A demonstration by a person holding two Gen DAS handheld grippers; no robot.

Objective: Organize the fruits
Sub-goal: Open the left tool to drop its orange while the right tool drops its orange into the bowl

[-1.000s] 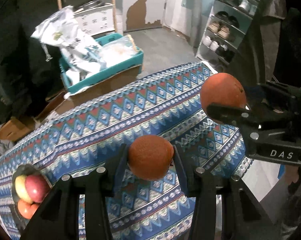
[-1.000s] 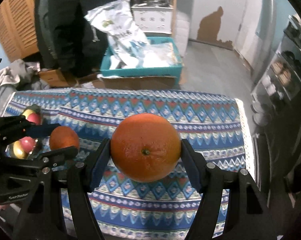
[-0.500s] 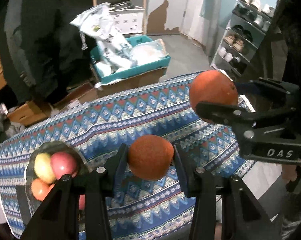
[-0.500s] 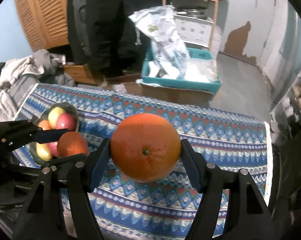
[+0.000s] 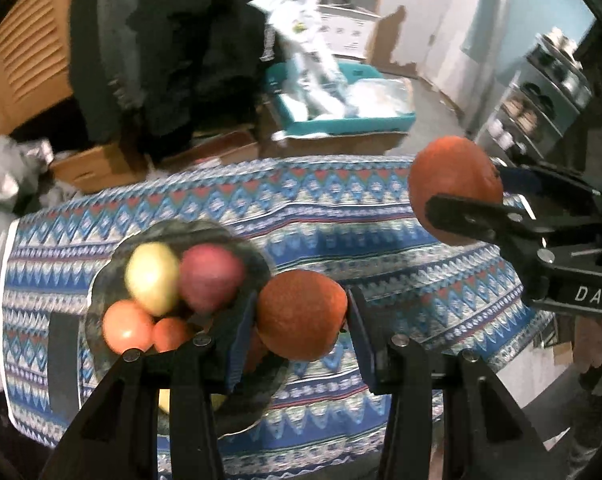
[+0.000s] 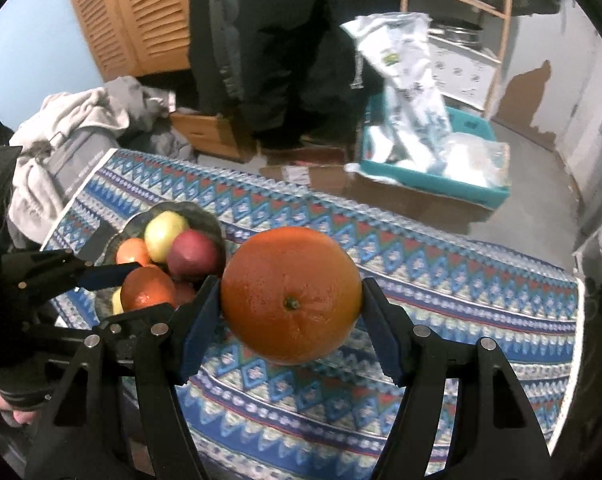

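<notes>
1. The bowl (image 5: 113, 264) is partly hidden in the left view behind the left gripper (image 5: 301, 320), and its near rim is cut off by the gripper body. A yellowish fruit low in the bowl is only glimpsed between the fingers and cannot be identified.
2. The left view is blurred, so fruit outlines in the bowl are soft: a yellow apple (image 5: 153, 278), a red apple (image 5: 211, 278) and two orange-red fruits are made out.
3. The left gripper is clamped on a small orange (image 5: 301, 314), held just beside the bowl's right rim; whether it is above the rim or past it cannot be told.
4. The right gripper (image 6: 291, 302) is clamped on a large orange (image 6: 291, 294), held above the cloth (image 6: 441, 280) to the right of the bowl.
5. The bowl is seen near the cloth's left end. A wide stretch of bare cloth is left to the right, up to the white-trimmed right edge. The far edge is bordered by a cardboard box and a teal tray (image 6: 441, 182).
6. Only the right view shows the large orange's stem end and the left gripper (image 6: 141, 292) from the side, with the small orange (image 6: 147, 292) over the bowl's (image 6: 205, 216) near part. Only the left view shows the right gripper (image 5: 457, 200) from the side, marked "DAS".
</notes>
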